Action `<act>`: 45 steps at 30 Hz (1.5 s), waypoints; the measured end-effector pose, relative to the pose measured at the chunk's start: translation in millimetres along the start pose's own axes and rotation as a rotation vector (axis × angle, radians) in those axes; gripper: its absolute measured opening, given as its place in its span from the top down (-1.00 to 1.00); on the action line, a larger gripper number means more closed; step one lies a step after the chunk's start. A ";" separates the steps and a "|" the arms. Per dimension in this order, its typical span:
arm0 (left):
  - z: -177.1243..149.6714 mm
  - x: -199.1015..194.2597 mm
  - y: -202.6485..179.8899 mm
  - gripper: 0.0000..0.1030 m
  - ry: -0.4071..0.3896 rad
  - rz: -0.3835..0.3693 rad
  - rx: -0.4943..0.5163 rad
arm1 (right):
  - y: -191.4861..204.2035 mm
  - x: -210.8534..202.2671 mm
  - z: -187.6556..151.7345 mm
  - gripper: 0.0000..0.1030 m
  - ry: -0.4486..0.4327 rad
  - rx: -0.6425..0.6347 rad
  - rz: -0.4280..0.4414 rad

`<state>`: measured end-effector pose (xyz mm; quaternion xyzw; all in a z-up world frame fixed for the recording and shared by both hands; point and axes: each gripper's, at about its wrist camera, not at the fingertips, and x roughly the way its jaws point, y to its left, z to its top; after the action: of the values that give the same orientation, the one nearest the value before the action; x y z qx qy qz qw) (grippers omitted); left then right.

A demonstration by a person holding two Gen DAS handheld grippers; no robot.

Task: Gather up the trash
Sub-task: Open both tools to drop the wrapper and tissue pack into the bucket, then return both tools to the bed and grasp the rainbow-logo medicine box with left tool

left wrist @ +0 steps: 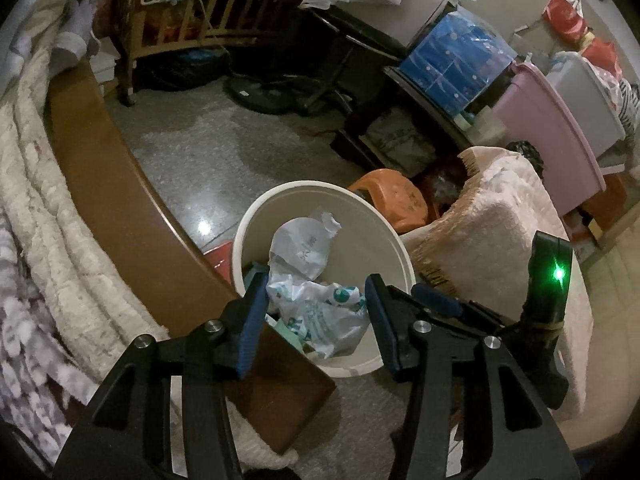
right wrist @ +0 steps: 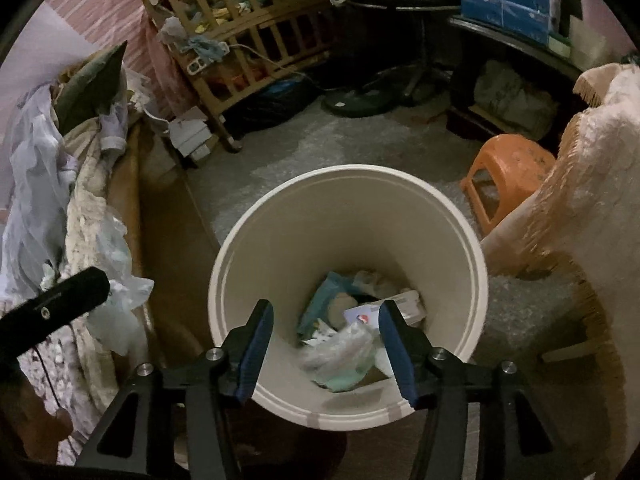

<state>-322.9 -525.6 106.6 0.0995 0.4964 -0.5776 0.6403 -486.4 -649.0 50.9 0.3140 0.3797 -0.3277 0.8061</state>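
A white round bin (right wrist: 280,216) stands on the floor under both grippers, with a teal packet (right wrist: 332,292) and other wrappers at its bottom. My right gripper (right wrist: 326,344) hangs open over the bin. A blurred clear plastic wrapper (right wrist: 340,354) is loose between its fingers, above the heap. My left gripper (left wrist: 316,320) is open at the bin's (left wrist: 320,190) left side. A crumpled white bag with green print (left wrist: 320,316) lies between its blue pads (left wrist: 252,320), which stand slightly apart from it. The right gripper's blue pad (left wrist: 436,300) shows beside it.
An orange plastic stool (right wrist: 504,172) and a chair under a pink fleecy cover (left wrist: 500,240) stand right of the bin. A bed's wooden frame (left wrist: 120,200) with piled blankets runs along the left. Behind are a wooden crib (right wrist: 256,40), a fan base (left wrist: 260,92) and storage tubs (left wrist: 552,136).
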 end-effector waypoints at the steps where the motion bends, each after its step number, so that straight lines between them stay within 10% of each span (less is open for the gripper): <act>1: -0.3 -0.5 1.5 0.07 0.002 -0.007 -0.007 | 0.5 -0.5 -0.4 -0.07 -0.001 0.002 0.001; 14: 0.0 -10.8 6.4 -0.25 -0.016 -0.063 -0.036 | 2.5 -13.1 -0.4 -0.15 -0.018 0.017 -0.001; 28: -26.4 -61.2 59.0 -0.25 -0.119 0.253 -0.057 | 56.5 -8.6 -9.1 -0.15 -0.001 -0.091 0.064; 45: -72.3 -157.3 196.4 -0.25 -0.188 0.503 -0.212 | 244.8 6.7 -19.1 -0.15 0.031 -0.432 0.276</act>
<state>-170.7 -312.6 101.9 0.0979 0.4522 -0.3522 0.8136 -303.1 -492.6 98.7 0.1885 0.4066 -0.1209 0.8858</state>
